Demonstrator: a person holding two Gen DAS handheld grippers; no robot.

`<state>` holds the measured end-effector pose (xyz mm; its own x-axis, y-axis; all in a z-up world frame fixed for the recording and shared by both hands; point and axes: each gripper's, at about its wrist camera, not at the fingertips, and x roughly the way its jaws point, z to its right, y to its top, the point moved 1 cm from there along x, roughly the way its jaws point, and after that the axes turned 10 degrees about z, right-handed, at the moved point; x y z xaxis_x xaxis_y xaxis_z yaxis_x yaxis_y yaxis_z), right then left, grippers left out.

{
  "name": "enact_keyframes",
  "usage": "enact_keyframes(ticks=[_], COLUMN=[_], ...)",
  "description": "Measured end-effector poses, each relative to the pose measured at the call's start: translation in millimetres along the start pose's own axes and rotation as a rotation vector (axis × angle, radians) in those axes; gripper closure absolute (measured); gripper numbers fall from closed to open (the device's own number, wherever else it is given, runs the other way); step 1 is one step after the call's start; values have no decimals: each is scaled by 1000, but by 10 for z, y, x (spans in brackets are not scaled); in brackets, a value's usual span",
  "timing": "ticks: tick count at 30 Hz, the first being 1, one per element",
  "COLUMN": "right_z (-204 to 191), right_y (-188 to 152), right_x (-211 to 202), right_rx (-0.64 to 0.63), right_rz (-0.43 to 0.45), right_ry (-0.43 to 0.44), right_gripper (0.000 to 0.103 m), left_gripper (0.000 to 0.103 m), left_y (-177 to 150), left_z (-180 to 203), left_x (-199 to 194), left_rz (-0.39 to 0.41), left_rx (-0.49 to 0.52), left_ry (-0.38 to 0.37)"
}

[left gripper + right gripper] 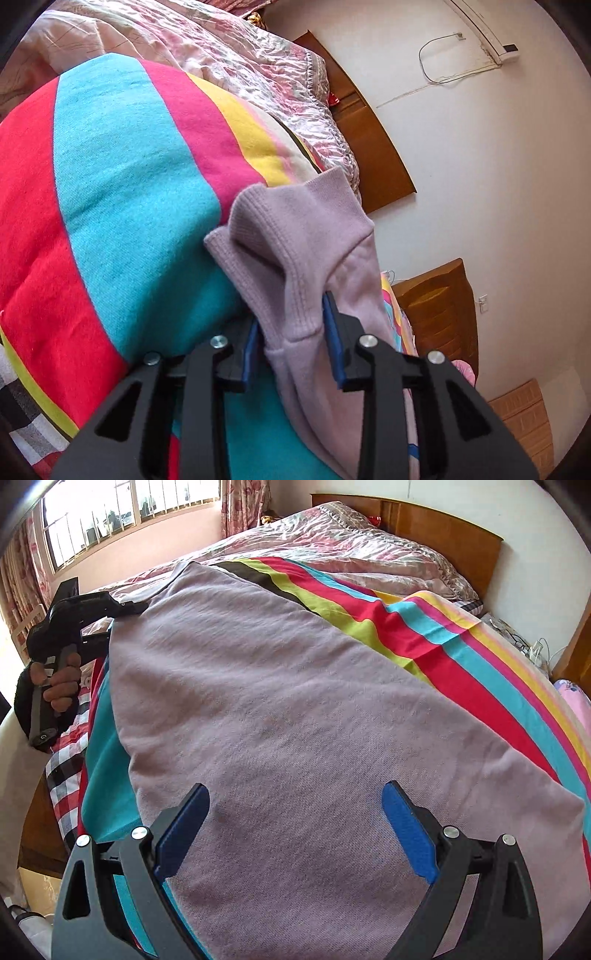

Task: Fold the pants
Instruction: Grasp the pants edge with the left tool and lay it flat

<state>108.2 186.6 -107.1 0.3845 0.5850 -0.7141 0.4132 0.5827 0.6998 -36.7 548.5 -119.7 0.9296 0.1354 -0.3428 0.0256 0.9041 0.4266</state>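
Observation:
The lilac pants (280, 716) lie spread flat on a striped blanket (424, 635) on the bed. My left gripper (291, 332) is shut on a ribbed cuff of the pants (295, 258), bunched between its blue pads. In the right wrist view the left gripper (136, 607) holds the pants' far left corner. My right gripper (295, 812) is open, its blue pads (406, 830) spread wide just above the near part of the pants, holding nothing.
A pink floral quilt (351, 542) covers the far side of the bed before a wooden headboard (443, 528). A checked sheet (66, 768) hangs at the left edge. A wooden nightstand (439, 306) stands by the wall. A window (122, 513) is at the back left.

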Motion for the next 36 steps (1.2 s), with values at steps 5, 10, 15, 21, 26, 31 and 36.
enact_keyframes(ticks=[5,10,15,21,26,31,36], right_z=[20,-94,-83,66,119,175,278], right_y=[179,292,113,271,301,258,425], right_x=[20,133,229,164,380,332,272], right_rx=[11,-64,-76,-21,-32,-38,7], right_rz=[36,40,10,44,-13,-33,16], right_ry=[4,22,6,15,-10,-42,-49], right_gripper=[12,12,11,11,11,11,11], left_gripper=[61,61,36,8,8,8,6], left_y=[-13,-66,-271,-883,-1305,-1200,-1139], left_z=[49,258,762,1838,2045,1726,1697], left_x=[-5,20,-128,-191,766,1377,1419], left_rz=[16,22,130,181,-124,-211,-213], left_rx=[4,102,352,745,922,925,938], left_ry=[23,133,472,379,305,464,489])
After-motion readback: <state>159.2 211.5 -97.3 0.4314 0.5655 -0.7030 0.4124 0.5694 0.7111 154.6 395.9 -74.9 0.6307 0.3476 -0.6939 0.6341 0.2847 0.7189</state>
